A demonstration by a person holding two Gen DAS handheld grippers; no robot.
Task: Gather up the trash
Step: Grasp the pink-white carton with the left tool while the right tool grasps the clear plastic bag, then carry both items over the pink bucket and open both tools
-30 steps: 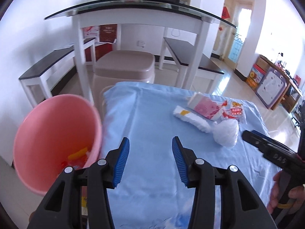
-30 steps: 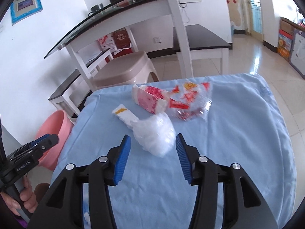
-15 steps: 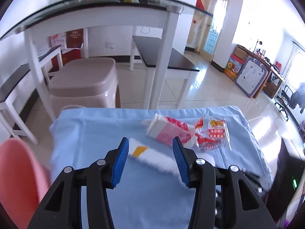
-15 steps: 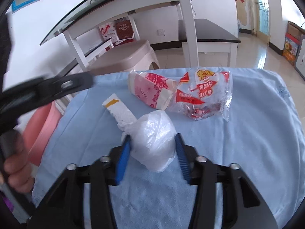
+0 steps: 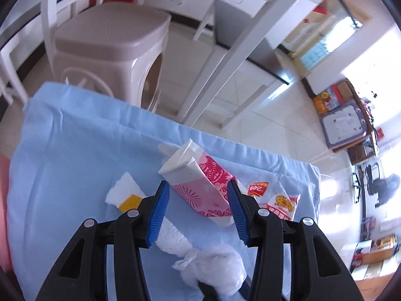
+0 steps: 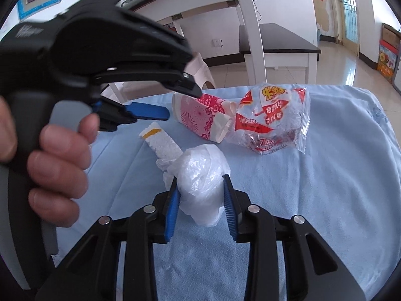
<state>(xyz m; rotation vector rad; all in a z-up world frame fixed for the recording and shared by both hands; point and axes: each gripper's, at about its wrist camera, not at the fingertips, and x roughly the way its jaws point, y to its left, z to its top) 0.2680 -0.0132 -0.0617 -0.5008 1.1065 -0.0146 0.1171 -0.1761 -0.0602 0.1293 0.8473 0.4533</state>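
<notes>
Our right gripper (image 6: 200, 195) has its blue pads pressed against both sides of the crumpled white plastic bag (image 6: 200, 173), which bulges up between them; the bag sits on the blue cloth (image 6: 313, 200) covering the table, and we cannot tell whether it is lifted clear of it. Our left gripper (image 5: 198, 208) is spread wide and holds nothing: its fingers straddle the pink-and-white carton (image 5: 200, 188) that lies on its side on the cloth, with a gap showing on each side of it. From the right wrist view the left gripper (image 6: 173, 100) reaches in from the left, one blue pad (image 6: 147, 111) level beside the carton (image 6: 198, 115) and the black upper finger tip just over its open end. Our left hand (image 6: 52, 165) grips the handle. A white foam strip with a yellow tab (image 6: 160, 141) lies between the carton and the bag, its near end touching the bag's knot. The clear snack wrapper with red print (image 6: 273, 118) lies against the carton's far side. Beyond the cloth's edge stands a beige plastic stool (image 5: 110, 45), and a sliver of pink (image 5: 3, 200) shows at the left border of the left wrist view
</notes>
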